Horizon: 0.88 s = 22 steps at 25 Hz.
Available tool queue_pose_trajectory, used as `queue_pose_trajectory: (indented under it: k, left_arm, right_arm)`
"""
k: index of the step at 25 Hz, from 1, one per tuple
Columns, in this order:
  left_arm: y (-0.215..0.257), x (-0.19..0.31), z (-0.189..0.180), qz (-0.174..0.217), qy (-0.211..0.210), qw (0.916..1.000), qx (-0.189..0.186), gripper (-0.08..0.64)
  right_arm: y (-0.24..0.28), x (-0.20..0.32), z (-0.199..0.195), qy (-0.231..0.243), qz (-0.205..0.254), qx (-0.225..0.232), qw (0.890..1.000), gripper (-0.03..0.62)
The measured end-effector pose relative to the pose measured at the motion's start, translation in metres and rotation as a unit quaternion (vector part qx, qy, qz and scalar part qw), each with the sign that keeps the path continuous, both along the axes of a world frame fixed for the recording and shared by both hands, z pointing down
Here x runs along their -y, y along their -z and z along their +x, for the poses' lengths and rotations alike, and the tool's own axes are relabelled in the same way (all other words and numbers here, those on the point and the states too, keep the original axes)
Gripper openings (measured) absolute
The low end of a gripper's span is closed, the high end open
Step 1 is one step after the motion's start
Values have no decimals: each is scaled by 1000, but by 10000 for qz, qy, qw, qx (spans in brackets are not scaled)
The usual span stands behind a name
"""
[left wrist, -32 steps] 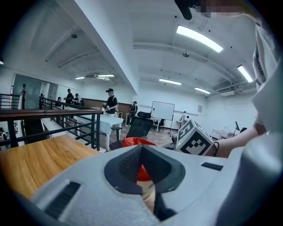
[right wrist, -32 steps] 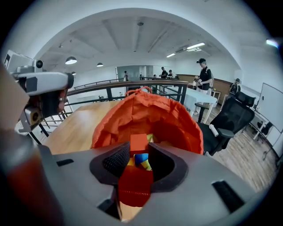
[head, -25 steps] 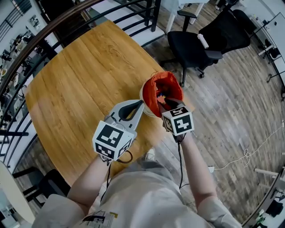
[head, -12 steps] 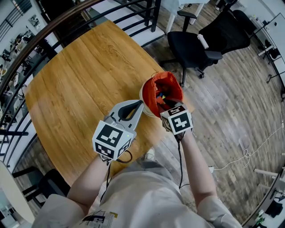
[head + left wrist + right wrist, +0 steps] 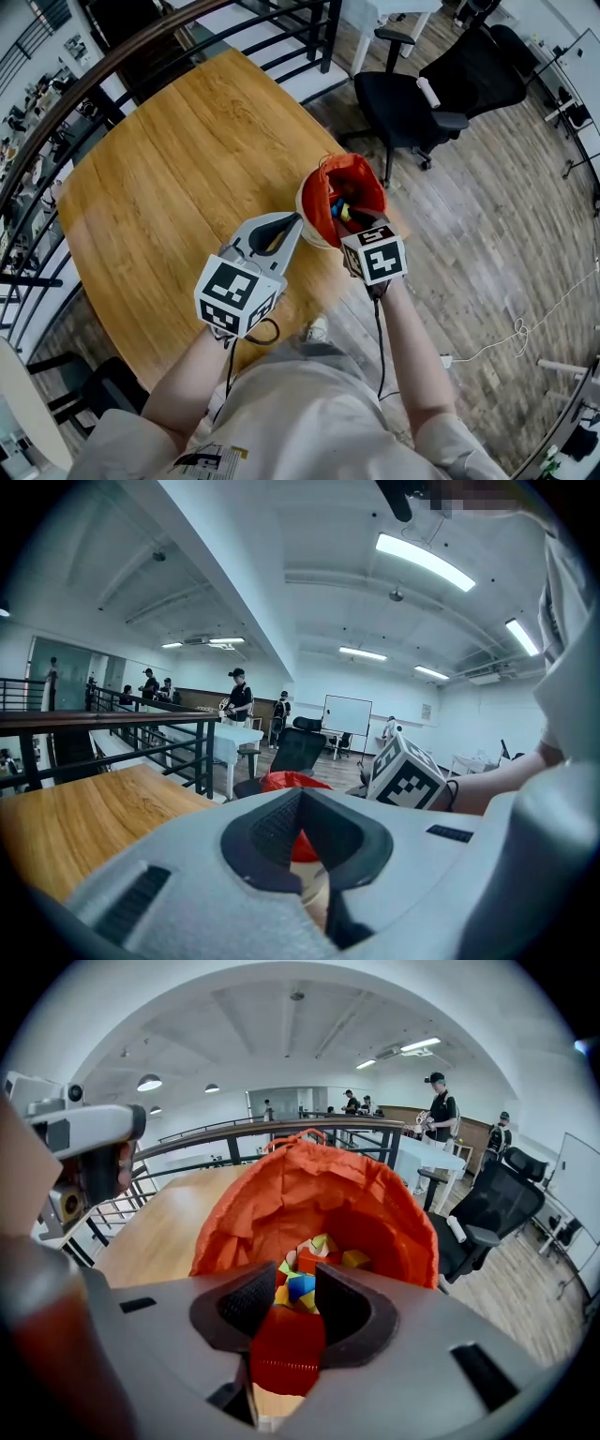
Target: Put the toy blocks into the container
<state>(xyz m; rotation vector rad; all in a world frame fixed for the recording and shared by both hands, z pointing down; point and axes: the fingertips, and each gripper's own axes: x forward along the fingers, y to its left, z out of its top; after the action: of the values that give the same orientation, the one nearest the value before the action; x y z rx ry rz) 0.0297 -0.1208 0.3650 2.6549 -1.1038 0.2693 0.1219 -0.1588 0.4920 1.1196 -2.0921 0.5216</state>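
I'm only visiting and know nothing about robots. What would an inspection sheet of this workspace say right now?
Surface: wooden table, rounded corners.
Job's things: orange bag near the table's edge; coloured toy blocks piled inside.
Clutter: nothing seen.
Tools: left tool shut, empty, beside the bag; right tool open over the bag's mouth, gripping nothing.
Cables: black lead down from the right tool; white cable on the floor.
Surroundings: railing, black office chair, people far off.

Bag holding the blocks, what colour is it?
Orange. The bag shows best in the right gripper view.
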Motion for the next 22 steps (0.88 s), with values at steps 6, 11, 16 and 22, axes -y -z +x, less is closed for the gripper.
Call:
queue_pose_trajectory:
  k: [6,11,16,22]
  left_arm:
    - [12,-3,-4,122,80,9999,-22,12]
    - [28,-5,-7,284,129,9995,-39,12]
    - [44,-12,-8,418,144,9990,-40,12]
    - [69,-25,-10,648,149,9977,-107,12]
  right_arm:
    - [29,0,5,-212,515,186,9983,126]
    - [67,-4,10,-335,995,328,9939,74]
    - [116,-16,10,-368,1515,470,9867,55]
    - [182,-37,8,-407,2263,792,9700,44]
